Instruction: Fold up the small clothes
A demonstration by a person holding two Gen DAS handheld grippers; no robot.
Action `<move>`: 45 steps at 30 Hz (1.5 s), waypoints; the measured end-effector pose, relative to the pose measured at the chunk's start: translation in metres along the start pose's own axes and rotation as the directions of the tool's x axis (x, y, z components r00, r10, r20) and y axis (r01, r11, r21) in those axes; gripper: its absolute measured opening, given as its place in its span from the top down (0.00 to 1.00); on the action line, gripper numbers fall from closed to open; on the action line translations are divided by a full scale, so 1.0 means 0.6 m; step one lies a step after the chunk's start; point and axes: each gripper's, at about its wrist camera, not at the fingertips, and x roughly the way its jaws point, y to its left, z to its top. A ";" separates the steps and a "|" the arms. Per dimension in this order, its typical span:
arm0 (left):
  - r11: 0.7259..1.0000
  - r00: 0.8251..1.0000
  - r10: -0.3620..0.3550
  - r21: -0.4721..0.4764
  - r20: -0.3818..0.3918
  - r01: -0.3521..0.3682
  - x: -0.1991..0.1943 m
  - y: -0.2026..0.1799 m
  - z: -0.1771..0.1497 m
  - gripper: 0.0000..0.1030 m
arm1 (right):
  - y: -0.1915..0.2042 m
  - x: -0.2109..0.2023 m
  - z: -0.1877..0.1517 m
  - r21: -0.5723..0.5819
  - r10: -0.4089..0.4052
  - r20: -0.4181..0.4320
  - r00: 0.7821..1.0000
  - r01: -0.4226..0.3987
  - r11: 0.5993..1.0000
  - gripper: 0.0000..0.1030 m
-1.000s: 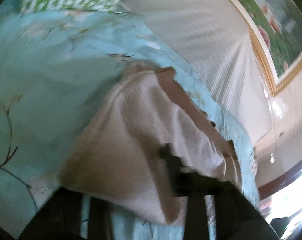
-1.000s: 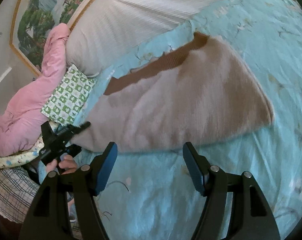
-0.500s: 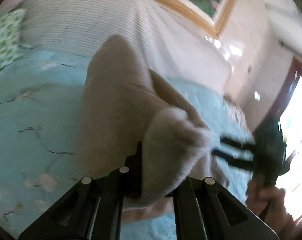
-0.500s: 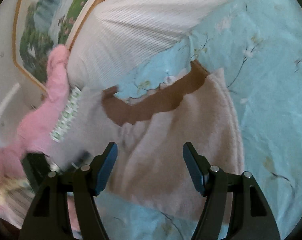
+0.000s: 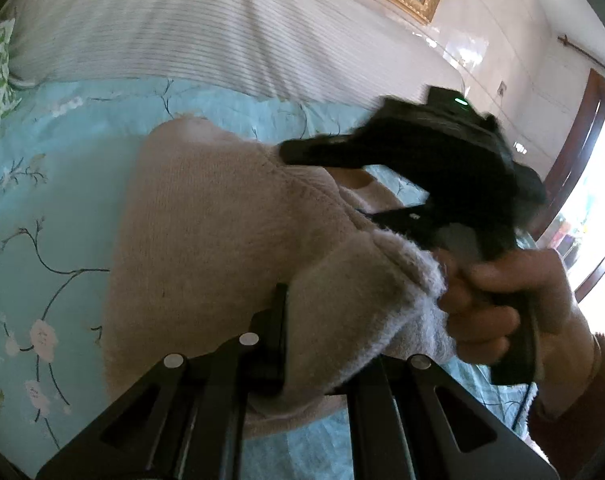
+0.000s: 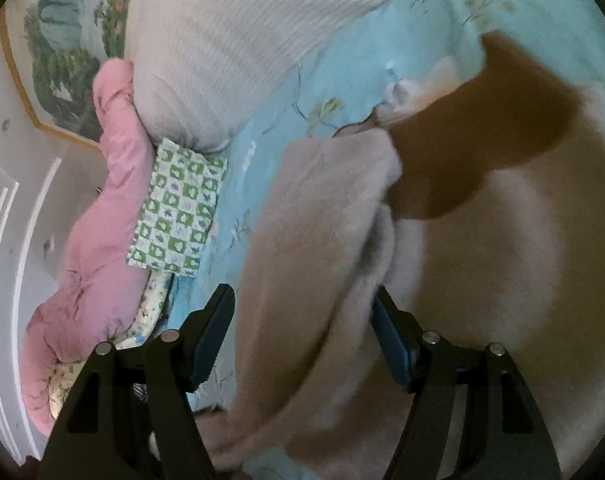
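Since a second ago, the left gripper (image 5: 322,344) has carried the beige sweater's (image 5: 222,232) corner over the sweater; it stays clamped. The right gripper (image 6: 302,332), closing around the lifted fold on the blue bedspread (image 5: 42,200), must pinch next.

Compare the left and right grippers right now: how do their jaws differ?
The left gripper is shut on a fold of the beige sweater; the right gripper stands wider, its jaws closing with sweater cloth between them, not yet pinched. Both work the same sweater on the blue bedspread.
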 end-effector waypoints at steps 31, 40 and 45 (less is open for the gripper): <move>0.988 0.990 -0.104 0.100 -0.092 0.114 0.075 -0.179 -0.023 0.76 | -0.074 -0.160 0.021 -0.169 -0.297 0.133 0.946 0.317 0.933 0.81; 0.975 0.970 -0.199 0.075 -0.143 0.211 0.008 -0.161 -0.031 0.40 | -0.069 -0.207 -0.008 -0.091 -0.282 0.204 0.937 0.306 0.948 0.31; 0.982 0.978 -0.181 0.037 -0.102 0.186 -0.048 -0.107 -0.015 0.21 | -0.076 -0.214 -0.027 -0.033 -0.263 0.205 0.943 0.276 0.961 0.24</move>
